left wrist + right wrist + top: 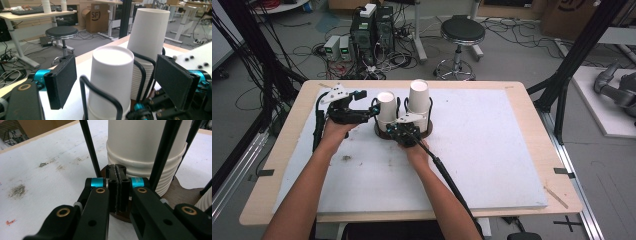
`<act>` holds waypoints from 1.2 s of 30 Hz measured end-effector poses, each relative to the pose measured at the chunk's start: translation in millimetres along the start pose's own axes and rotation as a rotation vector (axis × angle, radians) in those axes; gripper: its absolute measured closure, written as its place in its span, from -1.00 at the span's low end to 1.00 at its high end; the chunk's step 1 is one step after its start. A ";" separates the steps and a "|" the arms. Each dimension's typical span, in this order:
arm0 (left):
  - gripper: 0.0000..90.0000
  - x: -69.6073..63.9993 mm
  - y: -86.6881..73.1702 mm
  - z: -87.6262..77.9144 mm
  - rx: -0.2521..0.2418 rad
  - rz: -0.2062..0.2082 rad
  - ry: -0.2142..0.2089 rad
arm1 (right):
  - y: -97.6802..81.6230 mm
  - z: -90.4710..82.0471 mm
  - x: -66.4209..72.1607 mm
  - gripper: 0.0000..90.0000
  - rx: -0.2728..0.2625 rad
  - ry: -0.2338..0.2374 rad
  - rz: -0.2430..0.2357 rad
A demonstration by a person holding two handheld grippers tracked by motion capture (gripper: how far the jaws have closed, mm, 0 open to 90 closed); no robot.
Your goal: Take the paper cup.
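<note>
Toward the upper middle of the high view, I am holding both tongs at a black wire cup holder point(402, 131) that is standing on the white-covered tabletop point(492, 150). My left forearm is rising from the bottom left of the frame, with the wrist bent right so that the left tongs point(371, 111) are pointing sideways at the shorter stack of white paper cups point(386, 110). In the left gripper view its two flat pads, faced with rough black foam, are standing wide apart on either side of that stack point(110, 80), not touching it; these tongs are open.

My right forearm is coming up from the bottom centre, and the right tongs point(404, 131) are lying low at the near edge of the holder. In the right gripper view the ribbed black pads point(117, 187) are pressed flat together, shut, and their tips are sitting over the round dark brown base point(180, 192); whether they are pinching it I cannot tell.

Both stacks are upside down, smooth, matte and tapering. The taller stack point(418, 102) is standing just right of the shorter one, and its nested rims are forming ridged rings point(147, 170) near the bottom. Thin black wire hoops point(100, 95) are curving around both stacks.
</note>
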State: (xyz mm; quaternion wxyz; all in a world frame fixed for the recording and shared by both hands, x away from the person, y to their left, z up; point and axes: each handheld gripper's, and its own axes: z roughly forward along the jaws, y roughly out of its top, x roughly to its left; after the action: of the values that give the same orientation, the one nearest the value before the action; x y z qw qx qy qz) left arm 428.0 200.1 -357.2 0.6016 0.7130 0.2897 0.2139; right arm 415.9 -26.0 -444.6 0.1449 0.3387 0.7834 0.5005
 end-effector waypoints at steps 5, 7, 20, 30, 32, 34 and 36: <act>-0.59 4.1 -0.4 17.4 0.043 -0.002 -0.008 | 0.0 0.0 0.0 1.00 0.001 0.001 0.000; -0.59 4.4 0.3 23.8 0.059 -0.001 -0.003 | 0.1 0.1 -0.1 1.00 0.003 0.001 -0.007; -0.53 2.5 -4.2 47.0 0.145 0.034 0.017 | 0.1 0.2 -0.2 1.00 0.005 0.001 -0.009; -0.27 0.2 -3.0 48.1 0.140 0.069 0.013 | 0.2 0.4 -0.3 1.00 0.008 0.002 -0.012; -0.27 0.0 -2.1 48.1 0.143 0.068 0.012 | 0.2 0.4 -0.3 1.00 0.008 0.002 -0.013; -0.26 0.0 -0.8 47.7 0.138 0.067 0.012 | 0.2 0.4 -0.3 1.00 0.008 0.002 -0.012; -0.26 0.2 0.6 46.6 0.122 0.063 0.013 | 0.2 0.4 -0.4 1.00 0.007 0.002 -0.013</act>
State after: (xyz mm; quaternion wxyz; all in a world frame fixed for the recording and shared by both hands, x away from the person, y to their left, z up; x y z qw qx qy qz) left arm 458.7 166.0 -365.2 0.5480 0.7558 0.2834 0.2195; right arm 416.5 -25.9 -444.7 0.1462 0.3339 0.7875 0.4970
